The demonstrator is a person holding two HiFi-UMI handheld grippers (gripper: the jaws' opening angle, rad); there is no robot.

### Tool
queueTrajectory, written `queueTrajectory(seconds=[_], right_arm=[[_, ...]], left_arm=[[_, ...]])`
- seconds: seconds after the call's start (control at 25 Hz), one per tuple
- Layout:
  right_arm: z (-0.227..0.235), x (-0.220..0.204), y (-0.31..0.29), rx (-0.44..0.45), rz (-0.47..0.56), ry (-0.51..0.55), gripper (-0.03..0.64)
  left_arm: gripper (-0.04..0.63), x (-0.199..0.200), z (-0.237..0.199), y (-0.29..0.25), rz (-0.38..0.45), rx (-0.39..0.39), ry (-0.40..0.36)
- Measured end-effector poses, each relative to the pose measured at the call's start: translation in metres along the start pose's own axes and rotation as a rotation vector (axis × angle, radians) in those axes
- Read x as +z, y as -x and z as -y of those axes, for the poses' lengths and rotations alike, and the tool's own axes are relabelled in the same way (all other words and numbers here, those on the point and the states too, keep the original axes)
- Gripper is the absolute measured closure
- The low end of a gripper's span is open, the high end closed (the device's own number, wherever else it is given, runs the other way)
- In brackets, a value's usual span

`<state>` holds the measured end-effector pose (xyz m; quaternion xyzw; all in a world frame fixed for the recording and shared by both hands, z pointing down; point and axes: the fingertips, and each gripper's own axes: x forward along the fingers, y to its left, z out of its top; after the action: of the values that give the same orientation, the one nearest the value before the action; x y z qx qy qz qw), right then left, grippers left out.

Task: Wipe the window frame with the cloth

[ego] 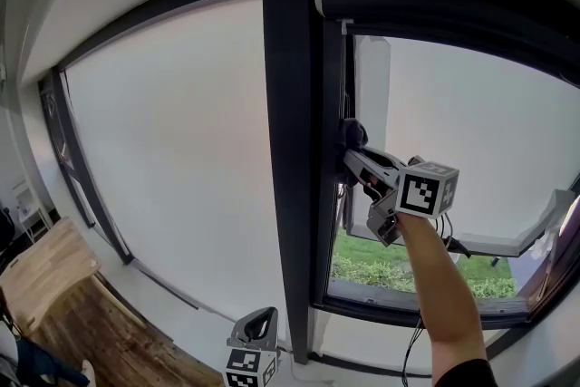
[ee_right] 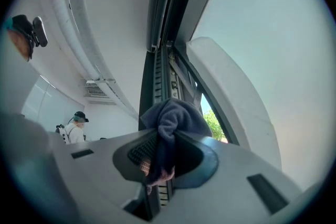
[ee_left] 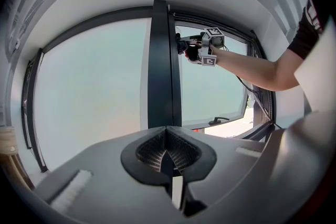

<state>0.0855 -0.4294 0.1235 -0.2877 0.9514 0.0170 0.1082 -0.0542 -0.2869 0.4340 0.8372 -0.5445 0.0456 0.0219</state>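
**Head view.** Nearest to me, at the bottom edge, is the left claw (ego: 257, 326). It is low and well apart from the work. Higher up, my right forearm (ego: 441, 285) reaches up and to the left. It carries the right claw (ego: 355, 154) to the dark upright post of the window frame (ego: 288, 149). The cloth (ego: 352, 132) is bunched at the claw's tip, against the post's right-hand edge where the opened window pane meets it. The post's long axis runs vertically, so I judge the next stroke should run up or down along it. The right claw is plainly the nearer of the two.

**Left gripper view.** The left claw is pressed together with nothing between its ribbed pads. It points at the same post from below, and the right claw is in sight well above it, beside the post.

**Right gripper view.** The right claw is pinching the cloth, a dark blue-grey wad that bulges out ahead of its tips. The wad is at the grooved channel of the frame, which rises straight ahead. I cannot confirm that it is in firm contact.

**Surface and room.** The frame is dark, smooth metal with narrow grooves that the wad may bridge instead of entering. The walls and ceiling are white, and grass (ego: 362, 263) shows through the gap. A person (ee_right: 76, 128) stands far off.
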Motion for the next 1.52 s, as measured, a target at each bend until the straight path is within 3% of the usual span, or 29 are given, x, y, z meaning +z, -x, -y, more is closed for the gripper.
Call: queueTrajectory(seconds=[1.52], right_arm=[[0.0, -0.149, 0.028, -0.052, -0.219, -0.019, 0.546]], left_arm=[[0.588, -0.03, 0.021, -0.022, -0.052, -0.046, 0.0]])
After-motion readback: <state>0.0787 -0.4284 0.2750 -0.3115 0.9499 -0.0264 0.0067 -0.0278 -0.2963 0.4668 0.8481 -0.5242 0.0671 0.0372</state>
